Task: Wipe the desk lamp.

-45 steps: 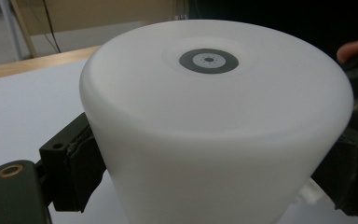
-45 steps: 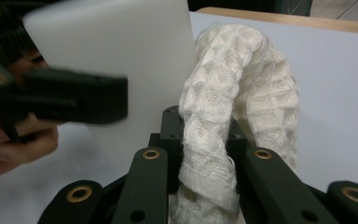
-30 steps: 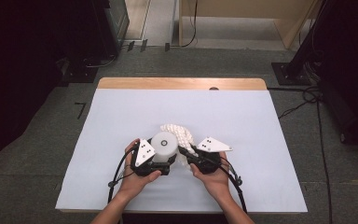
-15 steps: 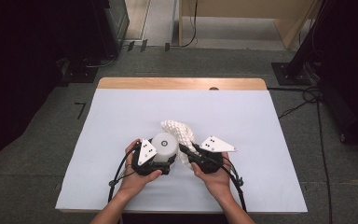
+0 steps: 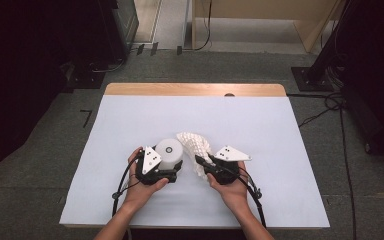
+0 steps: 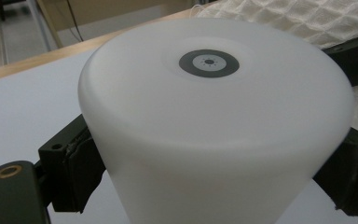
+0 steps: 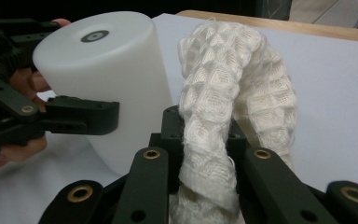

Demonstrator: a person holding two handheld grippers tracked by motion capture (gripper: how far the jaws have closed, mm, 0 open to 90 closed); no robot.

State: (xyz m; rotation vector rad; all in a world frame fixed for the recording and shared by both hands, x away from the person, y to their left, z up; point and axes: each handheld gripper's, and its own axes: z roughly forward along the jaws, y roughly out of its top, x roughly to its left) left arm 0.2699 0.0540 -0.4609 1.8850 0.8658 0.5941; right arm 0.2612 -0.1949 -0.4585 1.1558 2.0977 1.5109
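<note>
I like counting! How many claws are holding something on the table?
2. The left claw grips the white cylinder near the table's front middle; the right claw, just beside it, pinches the white waffle cloth.

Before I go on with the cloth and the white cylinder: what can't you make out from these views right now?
- White cylinder: its base is cut off by the bottom edge in the left gripper view.
- Left gripper: jaw pads sit at the cylinder's sides; how firmly they press is unclear.
- Waffle-weave cloth: the clamped end is hidden between the right gripper jaws.
- Cloth's full size: bunched up in the high view.
</note>
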